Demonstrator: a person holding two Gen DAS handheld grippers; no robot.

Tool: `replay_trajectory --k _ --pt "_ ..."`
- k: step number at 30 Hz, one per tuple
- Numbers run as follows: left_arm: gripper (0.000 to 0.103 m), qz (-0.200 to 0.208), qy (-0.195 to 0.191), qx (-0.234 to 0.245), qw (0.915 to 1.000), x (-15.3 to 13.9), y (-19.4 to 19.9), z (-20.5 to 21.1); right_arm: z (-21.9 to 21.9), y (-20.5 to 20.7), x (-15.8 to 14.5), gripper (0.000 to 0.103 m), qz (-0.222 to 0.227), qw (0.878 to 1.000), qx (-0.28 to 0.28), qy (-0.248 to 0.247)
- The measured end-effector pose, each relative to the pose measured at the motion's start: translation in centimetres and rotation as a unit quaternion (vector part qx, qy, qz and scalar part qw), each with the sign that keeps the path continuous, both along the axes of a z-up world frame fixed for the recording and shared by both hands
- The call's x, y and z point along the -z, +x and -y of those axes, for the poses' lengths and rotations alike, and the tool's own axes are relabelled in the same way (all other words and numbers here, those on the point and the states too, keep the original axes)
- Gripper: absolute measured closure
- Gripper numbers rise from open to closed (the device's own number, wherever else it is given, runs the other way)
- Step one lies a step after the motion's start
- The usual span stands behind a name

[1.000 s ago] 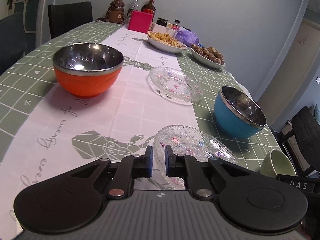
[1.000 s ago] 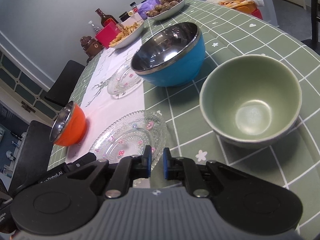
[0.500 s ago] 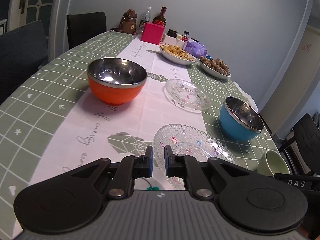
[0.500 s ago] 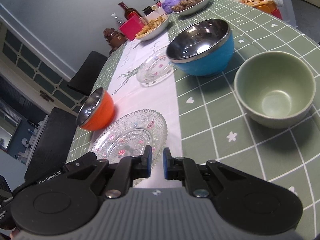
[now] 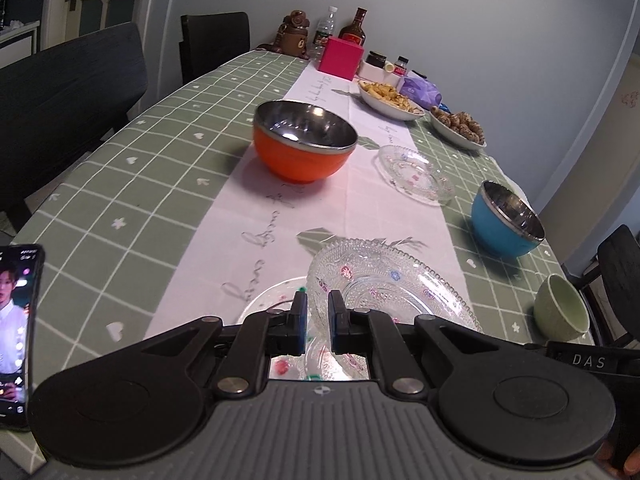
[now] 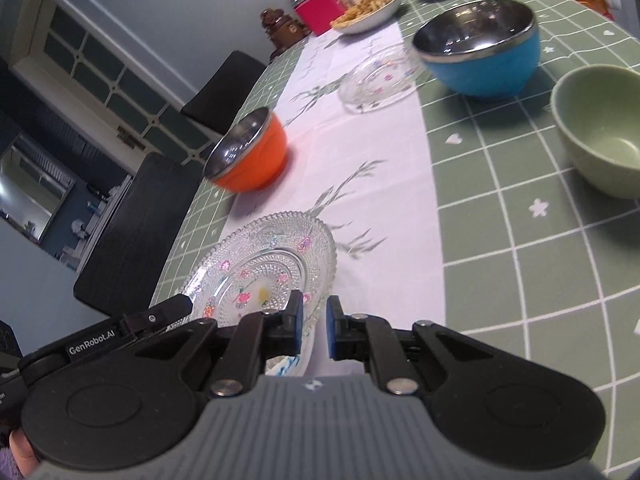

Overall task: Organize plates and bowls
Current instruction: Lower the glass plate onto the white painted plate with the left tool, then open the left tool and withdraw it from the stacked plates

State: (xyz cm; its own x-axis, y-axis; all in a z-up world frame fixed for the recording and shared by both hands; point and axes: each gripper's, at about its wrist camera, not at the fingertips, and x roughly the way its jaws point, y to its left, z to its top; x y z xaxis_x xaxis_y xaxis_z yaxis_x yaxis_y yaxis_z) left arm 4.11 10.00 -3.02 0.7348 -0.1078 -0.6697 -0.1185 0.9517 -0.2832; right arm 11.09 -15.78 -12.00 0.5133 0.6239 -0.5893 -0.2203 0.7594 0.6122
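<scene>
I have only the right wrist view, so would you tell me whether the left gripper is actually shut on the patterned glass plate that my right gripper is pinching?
Observer: Yes. The left gripper is shut on the near rim of the patterned glass plate, which sits tilted.
Operator: Thank you. Is anything lying beneath it?
Observer: A second glass plate lies flat on the white runner, just below and to the left of the tilted one.
Operator: Is there anything else on that side?
Observer: A phone with its screen lit shows at the far left edge of the left wrist view, beside the gripper.
</scene>
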Motion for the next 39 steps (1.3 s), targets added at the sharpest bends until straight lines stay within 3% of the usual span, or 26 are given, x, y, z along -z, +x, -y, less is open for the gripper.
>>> replay_trajectory --k 11,20,27,39 --pt "0.092 -0.033 0.012 -0.027 0.999 1.2 -0.7 -1.5 -2.5 -0.4 0.6 0.093 0.008 0.999 -0.039 -0.031" --pt "0.092 -0.063 0.061 -0.029 0.9958 1.9 -0.8 -0.9 -4.1 -1.0 0.6 0.093 0.032 0.995 -0.065 -0.07" --pt "0.096 -0.068 0.099 -0.018 0.9926 2.3 -0.7 0.2 -4.8 -1.0 0.7 0.093 0.046 0.991 -0.069 -0.107" --pt "0.095 -0.064 0.13 -0.023 0.9891 2.2 -0.5 0.9 -6.0 -1.9 0.5 0.087 0.078 0.98 -0.098 -0.157"
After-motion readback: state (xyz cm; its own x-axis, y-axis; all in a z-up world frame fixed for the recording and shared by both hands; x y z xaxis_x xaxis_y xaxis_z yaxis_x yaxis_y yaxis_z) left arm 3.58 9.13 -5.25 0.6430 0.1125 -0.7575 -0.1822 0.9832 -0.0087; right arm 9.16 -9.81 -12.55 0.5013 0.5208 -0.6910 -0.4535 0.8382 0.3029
